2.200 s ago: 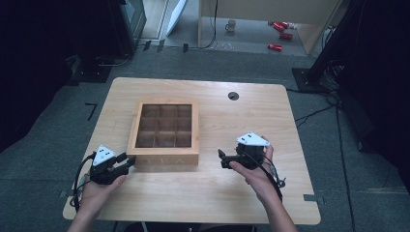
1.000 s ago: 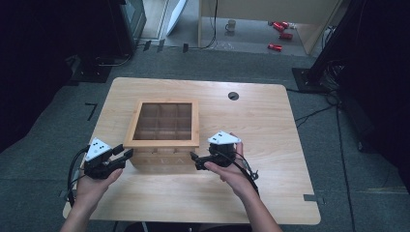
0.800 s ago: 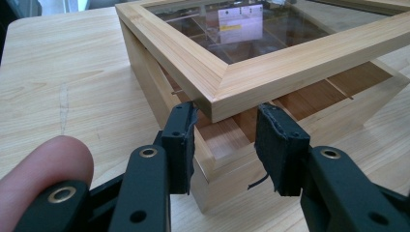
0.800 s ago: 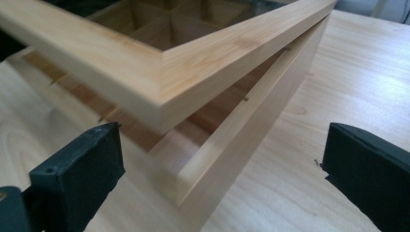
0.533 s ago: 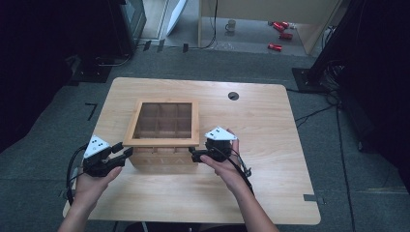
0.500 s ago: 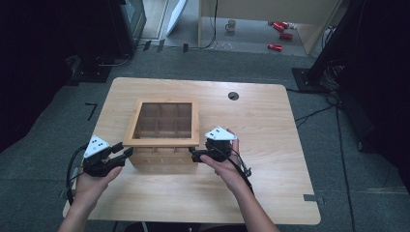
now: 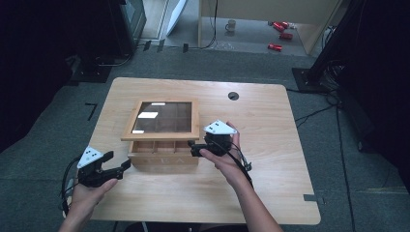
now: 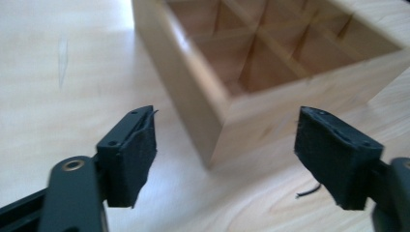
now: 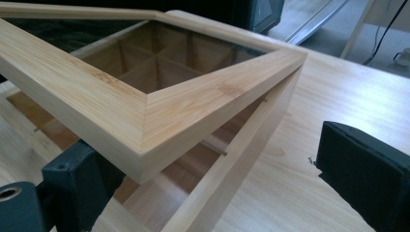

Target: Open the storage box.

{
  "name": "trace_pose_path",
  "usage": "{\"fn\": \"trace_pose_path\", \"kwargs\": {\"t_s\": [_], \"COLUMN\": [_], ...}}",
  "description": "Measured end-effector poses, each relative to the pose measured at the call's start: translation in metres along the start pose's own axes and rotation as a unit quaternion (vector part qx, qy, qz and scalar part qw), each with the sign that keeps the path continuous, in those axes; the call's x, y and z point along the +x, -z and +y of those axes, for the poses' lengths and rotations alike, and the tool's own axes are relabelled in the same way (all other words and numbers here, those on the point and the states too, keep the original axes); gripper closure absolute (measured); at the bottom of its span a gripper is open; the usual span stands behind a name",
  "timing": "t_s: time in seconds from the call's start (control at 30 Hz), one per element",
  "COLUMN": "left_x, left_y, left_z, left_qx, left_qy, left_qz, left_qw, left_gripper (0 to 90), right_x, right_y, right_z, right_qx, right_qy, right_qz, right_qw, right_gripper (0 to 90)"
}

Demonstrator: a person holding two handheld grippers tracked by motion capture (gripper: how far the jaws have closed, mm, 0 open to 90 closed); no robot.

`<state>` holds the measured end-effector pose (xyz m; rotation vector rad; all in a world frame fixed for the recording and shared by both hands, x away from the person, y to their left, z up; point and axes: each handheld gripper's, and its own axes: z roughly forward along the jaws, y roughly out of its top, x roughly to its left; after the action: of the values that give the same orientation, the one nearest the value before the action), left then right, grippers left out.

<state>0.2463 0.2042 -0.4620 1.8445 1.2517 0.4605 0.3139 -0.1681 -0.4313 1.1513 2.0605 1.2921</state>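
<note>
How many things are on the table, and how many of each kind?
Wooden box with a glass lid: 1
Hand-held tools, left tool and right tool: 2
Total: 3

Left gripper (image 7: pixel 104 166): black body as I see it from the high view, with a grey three-cornered plate on top and a black cable looping off behind the hand.
Right gripper (image 7: pixel 205 145): same black build, same grey plate, and a black cable running back along my forearm.
Fingers (image 8: pixel 130 154): black blocks with worn, fraying pads; I see small screw holes and a brass-coloured rivet.
Forearms: bare, no sleeves.
</note>
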Motion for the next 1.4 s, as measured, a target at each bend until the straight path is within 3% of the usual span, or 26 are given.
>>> {"fn": "trace_pose_path", "kwargs": {"t_s": [0.07,0.23,0.37,0.5,0.53,0.77,1.17,1.27,1.4], "left_x": [0.005,0.009,0.013,0.012,0.010,0.003,0.002,0.002,0.003], "left_y": [-0.001,-0.003,-0.013,-0.018,-0.022,-0.025,-0.025,-0.025,-0.025], "left_z": [-0.009,-0.019,-0.036,-0.042,-0.045,-0.048,-0.049,-0.049,-0.049], "left_qx": [0.008,0.022,0.049,0.070,0.081,0.083,0.079,0.079,0.079], "left_qy": [0.014,0.016,0.018,0.011,-0.006,-0.032,-0.033,-0.034,-0.035], "left_qz": [0.004,0.021,0.040,0.056,0.067,0.086,0.084,0.083,0.082], "left_qw": [0.9999,0.9994,0.9978,0.9959,0.9944,0.9923,0.9928,0.9928,0.9929], "left_gripper": [20.6,19.5,19.5,18.1,17.3,16.6,16.5,16.5,16.5], "right_x": [-0.001,-0.002,-0.005,-0.007,-0.010,-0.017,-0.028,-0.030,-0.033], "right_y": [0.000,0.001,0.001,0.000,0.000,-0.007,-0.031,-0.035,-0.038], "right_z": [0.004,0.013,0.030,0.038,0.045,0.057,0.083,0.089,0.093], "right_qx": [-0.001,-0.005,-0.018,-0.023,-0.028,-0.039,-0.033,-0.052,-0.068], "right_qy": [0.002,0.006,0.009,0.011,0.012,-0.002,0.012,0.016,0.003], "right_qz": [0.000,-0.004,-0.003,-0.002,0.000,0.006,0.023,0.034,0.046], "right_qw": [1.0000,1.0000,0.9998,0.9997,0.9995,0.9992,0.9991,0.9980,0.9966], "right_gripper": [4.5,4.5,4.5,4.5,4.4,4.5,6.8,16.8,26.3]}}
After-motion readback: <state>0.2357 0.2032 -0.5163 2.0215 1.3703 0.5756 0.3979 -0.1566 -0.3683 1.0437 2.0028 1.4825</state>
